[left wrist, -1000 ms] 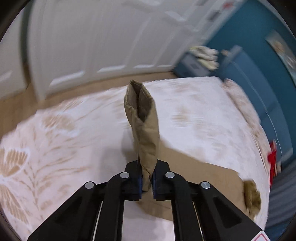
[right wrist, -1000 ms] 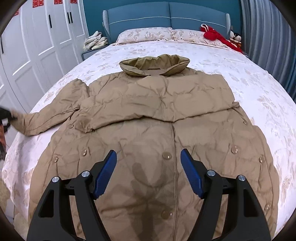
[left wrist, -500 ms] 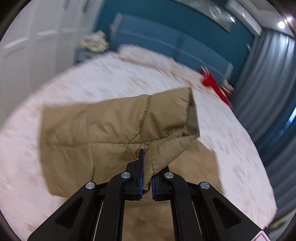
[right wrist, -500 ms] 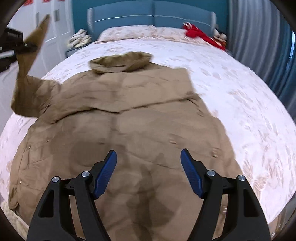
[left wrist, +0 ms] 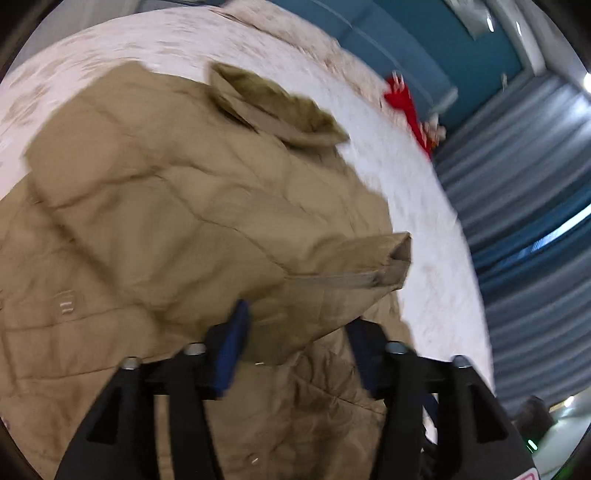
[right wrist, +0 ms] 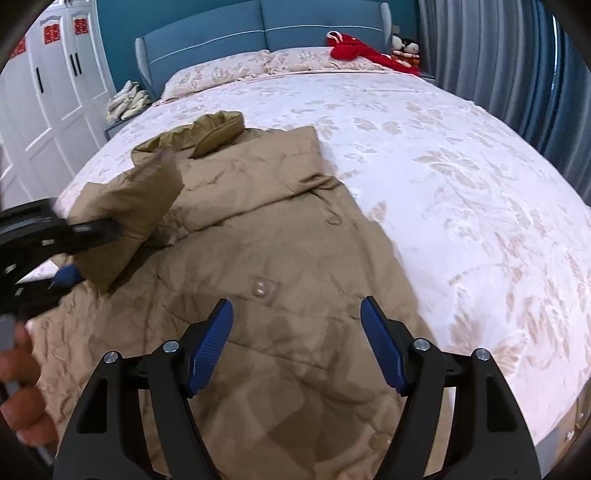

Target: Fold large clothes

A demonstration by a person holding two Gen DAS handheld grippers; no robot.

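A tan quilted coat lies front-up on the bed, collar toward the headboard. One sleeve is folded across the coat's chest. My left gripper is open, its blue pads on either side of the sleeve's cuff end, which lies loose between them. It also shows at the left edge of the right wrist view. My right gripper is open and empty above the coat's lower front.
The bed has a white floral cover and pillows by a blue headboard. Red cloth and toys lie at the far right corner. White wardrobe doors stand left, grey curtains right.
The left gripper carried the sleeve from the bed's left side over onto the coat's chest, then opened and let it go. The right gripper stayed open above the hem.
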